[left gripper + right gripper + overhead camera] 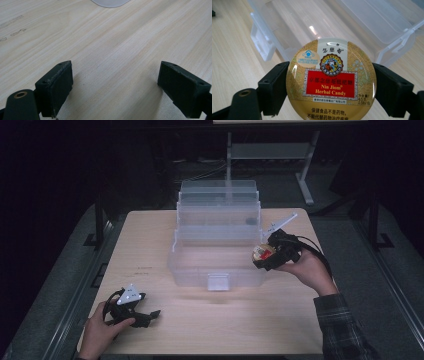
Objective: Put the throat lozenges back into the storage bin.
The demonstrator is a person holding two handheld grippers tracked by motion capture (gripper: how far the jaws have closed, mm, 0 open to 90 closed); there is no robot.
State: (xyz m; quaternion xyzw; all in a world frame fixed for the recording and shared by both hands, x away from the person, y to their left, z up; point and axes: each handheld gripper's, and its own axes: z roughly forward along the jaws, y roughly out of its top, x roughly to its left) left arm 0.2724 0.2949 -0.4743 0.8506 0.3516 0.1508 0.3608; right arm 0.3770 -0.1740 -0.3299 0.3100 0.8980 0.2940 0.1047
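The right gripper (263, 256) is clamped on a round candy tin (331, 79) and holds it at the right front corner of the open clear plastic organizer box (218, 240) — so the pickup looks done, and the placing inside is what remains. The box's bottom bin looks empty; a small dark item seems to sit in an upper tray, too blurred to name. The left gripper (143, 316) rests on the table (210, 320), jaws apart — idle.

Glossy metal candy tin (331, 80), clear smooth plastic box (216, 240), matt pale wood table (150, 250).
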